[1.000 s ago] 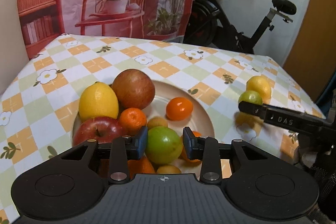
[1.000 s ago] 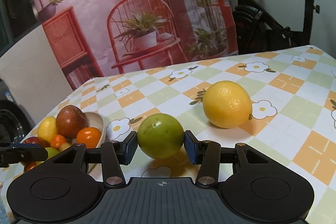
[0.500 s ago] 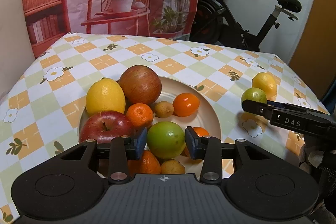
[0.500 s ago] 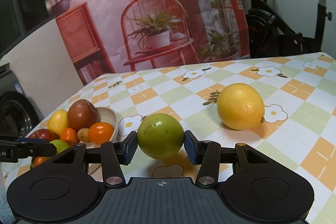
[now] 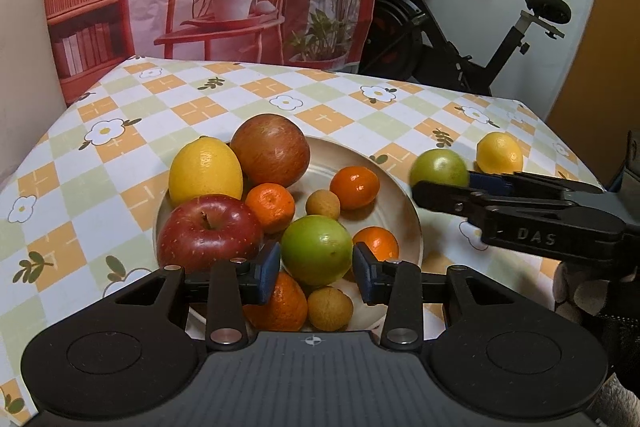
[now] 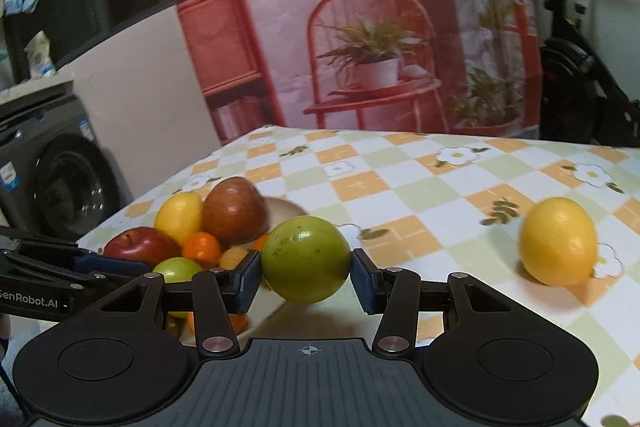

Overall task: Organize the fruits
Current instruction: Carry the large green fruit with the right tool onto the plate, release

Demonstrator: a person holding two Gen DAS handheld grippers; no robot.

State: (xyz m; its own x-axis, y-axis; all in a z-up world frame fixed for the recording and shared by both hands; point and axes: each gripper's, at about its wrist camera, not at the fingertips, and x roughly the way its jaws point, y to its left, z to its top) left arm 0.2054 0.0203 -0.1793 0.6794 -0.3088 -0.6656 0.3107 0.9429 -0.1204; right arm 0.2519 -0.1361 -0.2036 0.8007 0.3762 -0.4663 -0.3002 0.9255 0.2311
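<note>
A green fruit [image 6: 306, 259] is pinched by the right gripper [image 6: 306, 281] fingers above open bench [image 6: 440, 195]; the left gripper [image 5: 316, 273] fingers are spread, seemingly just clear of the plate's [image 5: 404, 195] green fruit [image 5: 316, 251].

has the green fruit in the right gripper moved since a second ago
Yes. The green fruit in the right gripper has moved away from the yellow lemon on the tablecloth and toward the fruit plate.
</note>
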